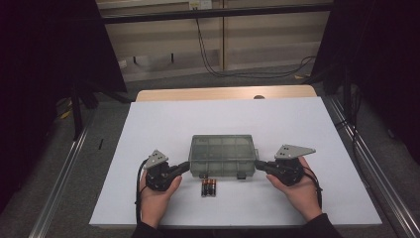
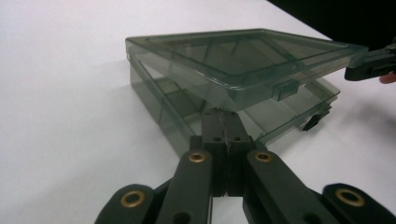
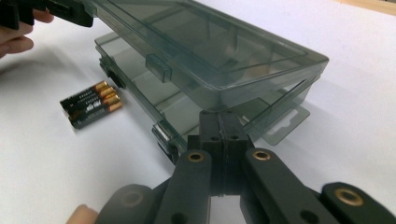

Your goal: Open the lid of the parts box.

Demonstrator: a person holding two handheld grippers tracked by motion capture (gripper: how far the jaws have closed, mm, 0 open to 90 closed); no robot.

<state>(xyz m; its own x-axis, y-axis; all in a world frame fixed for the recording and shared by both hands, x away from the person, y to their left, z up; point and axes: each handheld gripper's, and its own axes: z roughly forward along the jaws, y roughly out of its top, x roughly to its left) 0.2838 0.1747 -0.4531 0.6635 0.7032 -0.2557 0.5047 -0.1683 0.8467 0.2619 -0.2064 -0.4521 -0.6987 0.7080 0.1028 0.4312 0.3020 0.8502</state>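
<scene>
We are prying up the lid of the smoky plastic box near the tabletop's front edge, long axis running side to side, left gripper and right gripper clenched empty at opposite front corners; batteries are lying in front.

Both forearms entered from the near edge of the table. The left hand held the left gripper low, its 2 black jaws pressed together and pointing toward the right. The right hand held the right gripper at a matching height, its 2 jaws likewise closed flat against each other and pointing toward the left. The 2 grippers faced each other, well apart. A grey three-cornered plate sat on top of each.
</scene>
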